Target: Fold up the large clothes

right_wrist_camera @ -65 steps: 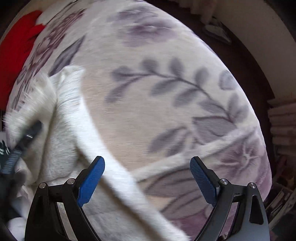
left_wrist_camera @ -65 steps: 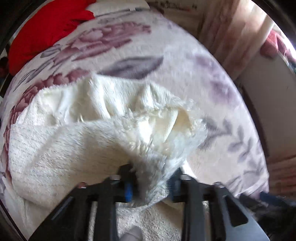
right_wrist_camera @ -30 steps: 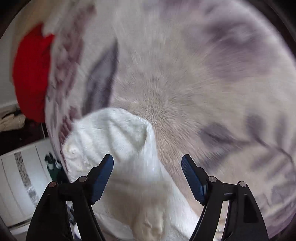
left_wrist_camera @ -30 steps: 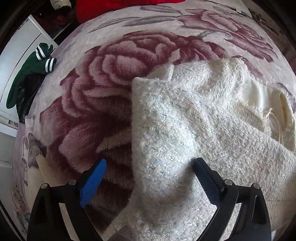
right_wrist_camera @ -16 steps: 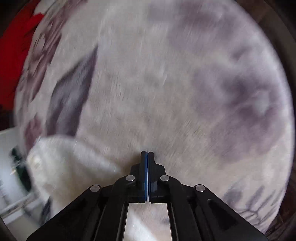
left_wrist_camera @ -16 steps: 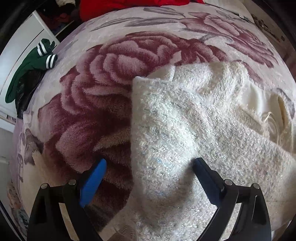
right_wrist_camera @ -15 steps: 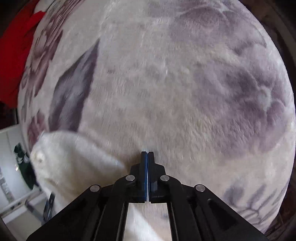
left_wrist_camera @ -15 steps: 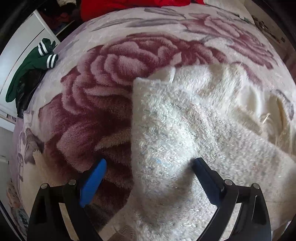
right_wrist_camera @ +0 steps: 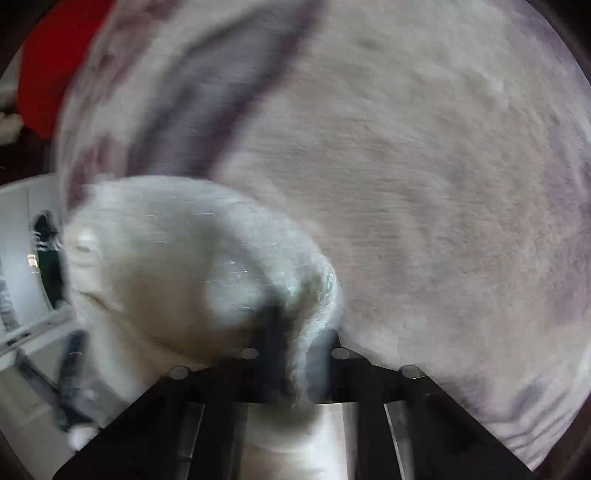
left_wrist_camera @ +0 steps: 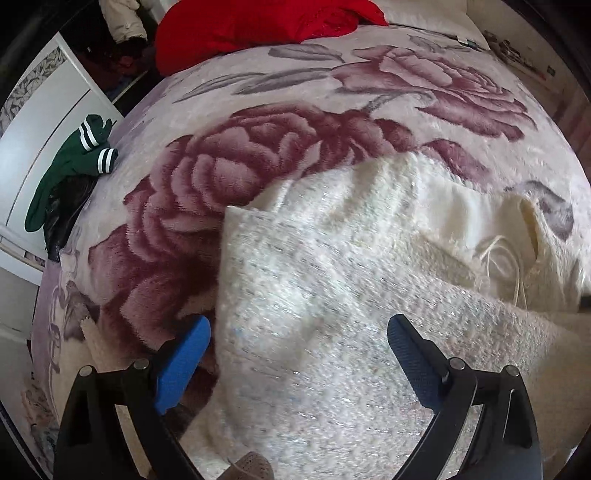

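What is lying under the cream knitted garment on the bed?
The cream knitted garment lies on a floral blanket, whose dark pink rose shows beside its left edge. What the blanket looks like underneath the garment is covered.

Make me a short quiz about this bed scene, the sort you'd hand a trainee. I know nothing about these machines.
1. True or false: the left claw is clamped on the cream knitted garment.
2. Which claw has fabric pinched between its fingers?
3. What lies at the far end of the floral blanket? A) a red cloth B) a blue pillow C) a wooden box

Key
1. False: its jaws stand wide open above the garment.
2. The right claw; a fold of the cream garment bunches up at its closed tips, though that view is blurred.
3. A, the red cloth.
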`<state>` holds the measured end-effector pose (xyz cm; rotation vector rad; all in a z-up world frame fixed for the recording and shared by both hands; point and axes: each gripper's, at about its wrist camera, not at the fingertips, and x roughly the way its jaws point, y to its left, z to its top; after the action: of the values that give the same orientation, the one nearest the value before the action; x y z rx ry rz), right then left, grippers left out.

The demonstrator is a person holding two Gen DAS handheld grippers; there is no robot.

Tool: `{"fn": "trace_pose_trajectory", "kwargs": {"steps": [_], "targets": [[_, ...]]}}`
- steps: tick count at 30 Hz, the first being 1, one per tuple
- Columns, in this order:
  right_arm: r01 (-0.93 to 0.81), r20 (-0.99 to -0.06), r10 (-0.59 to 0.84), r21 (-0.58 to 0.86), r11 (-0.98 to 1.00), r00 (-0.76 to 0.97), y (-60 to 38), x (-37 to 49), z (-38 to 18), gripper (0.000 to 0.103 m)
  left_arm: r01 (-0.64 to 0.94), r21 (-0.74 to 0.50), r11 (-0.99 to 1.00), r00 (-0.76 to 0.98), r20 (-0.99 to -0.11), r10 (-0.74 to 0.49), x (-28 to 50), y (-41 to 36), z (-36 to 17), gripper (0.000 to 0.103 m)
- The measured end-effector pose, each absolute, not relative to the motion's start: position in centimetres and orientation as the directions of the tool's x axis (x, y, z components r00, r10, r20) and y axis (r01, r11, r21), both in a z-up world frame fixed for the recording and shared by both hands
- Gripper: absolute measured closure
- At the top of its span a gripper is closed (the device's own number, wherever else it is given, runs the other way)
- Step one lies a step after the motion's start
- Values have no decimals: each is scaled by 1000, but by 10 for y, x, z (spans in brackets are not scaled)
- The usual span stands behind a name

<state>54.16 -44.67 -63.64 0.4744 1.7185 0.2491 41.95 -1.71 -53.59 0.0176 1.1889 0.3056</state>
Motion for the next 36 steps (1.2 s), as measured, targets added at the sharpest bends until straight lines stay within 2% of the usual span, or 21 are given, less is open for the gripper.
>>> {"fn": "trace_pose_trajectory", "kwargs": {"steps": [3,7,9,10,11,12,14,16,19,21,24,25,26,27,28,29,36], "targets": [[173,-925,381,376,910,10,-460,541,-610,97,-229,191,955,328,-908,260,413,-23,-537,5],[243,-919,394,380,893,-11,-469,540,-636,95,-247,192,950,322,-908,267,400,-23,-532,5],[205,-920,390,373,905,-47,-459,544,-633,88,-260,196,946,332,-901,278,389,-20,-523,5],[197,-922,381,362,911,-67,-460,543,-628,73,-269,204,941,330,-899,289,383,-17,-518,5],[191,-930,357,336,922,-91,-455,546,-619,64,-275,204,940,326,-900,291,382,-16,-516,5],[190,-937,341,321,928,-80,-453,547,-607,60,-289,190,938,316,-906,281,381,-11,-513,5],[157,-945,327,321,934,-12,-461,548,-569,46,-293,147,945,310,-920,240,388,-8,-510,5],[120,-938,346,345,931,9,-441,552,-553,40,-277,107,955,317,-928,196,411,-11,-508,5],[63,-917,397,394,917,-44,-380,563,-561,40,-260,20,966,296,-950,100,451,-17,-521,5],[35,-921,382,380,924,-73,-344,571,-577,40,-222,9,975,207,-977,57,488,-27,-547,5],[22,-922,373,373,928,-105,-304,580,-603,40,-148,73,986,131,-987,93,525,-46,-581,20],[23,-923,369,369,929,-114,-297,581,-609,41,-112,97,989,131,-985,112,532,-53,-587,44],[12,-932,344,345,939,-117,-282,581,-617,59,-73,143,987,125,-981,151,539,-60,-594,72],[4,-942,321,323,947,-98,-277,580,-618,82,-37,197,980,132,-971,200,543,-66,-599,81],[-6,-953,293,295,956,-76,-269,578,-618,91,-20,220,975,156,-963,221,544,-68,-598,95],[-3,-959,276,277,961,-69,-266,578,-617,91,-17,224,974,175,-959,224,544,-68,-597,98],[94,-965,247,255,962,90,-270,581,-588,94,-73,155,985,290,-942,169,549,-53,-567,101]]}}
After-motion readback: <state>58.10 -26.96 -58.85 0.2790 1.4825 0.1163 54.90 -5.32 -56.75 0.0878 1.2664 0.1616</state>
